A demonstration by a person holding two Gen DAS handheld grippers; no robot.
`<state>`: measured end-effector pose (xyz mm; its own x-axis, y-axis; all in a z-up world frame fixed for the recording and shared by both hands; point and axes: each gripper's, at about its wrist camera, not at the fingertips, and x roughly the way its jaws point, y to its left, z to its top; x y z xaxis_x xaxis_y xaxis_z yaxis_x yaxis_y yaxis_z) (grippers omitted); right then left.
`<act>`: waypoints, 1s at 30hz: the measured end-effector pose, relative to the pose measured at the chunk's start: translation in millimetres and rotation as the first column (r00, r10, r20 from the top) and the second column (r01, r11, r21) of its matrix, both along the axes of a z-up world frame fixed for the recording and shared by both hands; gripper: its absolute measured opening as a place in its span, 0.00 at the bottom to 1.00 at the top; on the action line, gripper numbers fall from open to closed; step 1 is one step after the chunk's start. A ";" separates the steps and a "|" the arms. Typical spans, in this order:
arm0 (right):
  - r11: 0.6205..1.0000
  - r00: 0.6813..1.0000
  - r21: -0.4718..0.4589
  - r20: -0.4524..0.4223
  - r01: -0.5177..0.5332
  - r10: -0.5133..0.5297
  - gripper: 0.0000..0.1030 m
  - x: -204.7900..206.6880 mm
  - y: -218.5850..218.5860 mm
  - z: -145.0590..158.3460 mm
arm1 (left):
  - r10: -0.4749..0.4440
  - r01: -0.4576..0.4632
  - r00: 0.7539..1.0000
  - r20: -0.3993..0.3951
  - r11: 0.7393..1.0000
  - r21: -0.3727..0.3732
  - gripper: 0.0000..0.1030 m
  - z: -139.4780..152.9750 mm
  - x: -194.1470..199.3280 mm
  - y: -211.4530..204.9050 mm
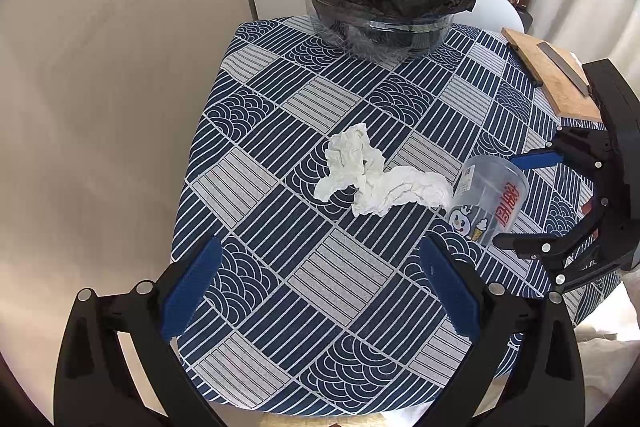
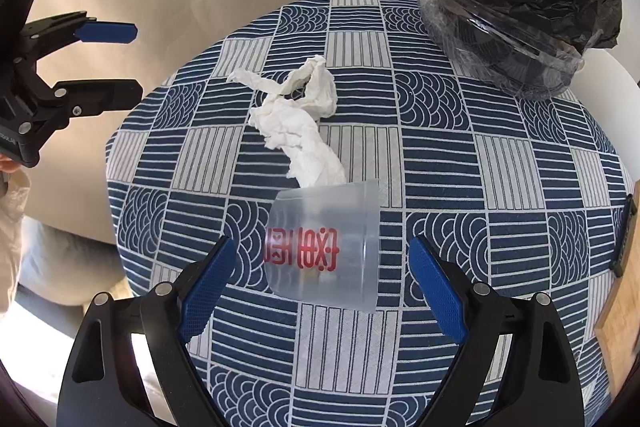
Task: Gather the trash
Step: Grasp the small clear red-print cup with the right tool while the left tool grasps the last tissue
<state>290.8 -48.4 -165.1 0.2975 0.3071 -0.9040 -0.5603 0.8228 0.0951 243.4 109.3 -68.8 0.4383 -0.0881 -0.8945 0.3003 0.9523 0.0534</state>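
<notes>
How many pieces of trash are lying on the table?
2. A crumpled white tissue lies in the middle of the tablecloth, and a clear plastic cup lies on its side right next to it. Anything already inside the bin is hidden.

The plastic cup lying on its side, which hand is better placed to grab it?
Right. The right gripper already straddles the plastic cup, pads not yet touching. The left gripper hangs open short of the tissue.

Home dining spot: patterned tablecloth (image 1: pixel 320 291), cutting board (image 1: pixel 552 75) (wooden)
</notes>
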 end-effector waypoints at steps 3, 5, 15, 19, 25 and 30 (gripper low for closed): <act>1.000 1.000 0.018 -0.021 -0.019 0.019 0.47 -0.9 -4.5 0.4 | -0.007 0.007 1.000 -0.016 1.000 -0.005 0.94 -6.8 2.4 -3.5; 0.999 0.999 0.019 -0.017 -0.034 0.034 0.47 -2.7 -8.0 4.7 | -0.020 0.019 0.999 -0.026 1.000 -0.006 0.94 -11.9 5.3 -7.8; 0.997 0.997 -0.018 0.012 0.078 -0.078 0.47 1.4 -55.7 26.4 | -0.133 0.131 0.989 -0.058 0.991 -0.029 0.94 -35.4 23.1 -39.3; 0.989 0.989 -0.022 0.031 0.148 -0.147 0.47 -2.9 -80.3 32.4 | -0.146 0.145 0.987 -0.068 0.989 -0.022 0.94 -49.6 31.3 -46.8; 0.969 0.970 -0.039 0.033 0.243 -0.242 0.47 -13.7 -115.1 34.0 | -0.193 0.191 0.979 -0.072 0.981 -0.027 0.94 -70.2 43.0 -51.6; 0.940 0.941 -0.035 0.028 0.338 -0.337 0.47 -17.6 -140.2 32.8 | -0.206 0.205 0.973 -0.101 0.979 -0.023 0.93 -88.4 56.1 -52.2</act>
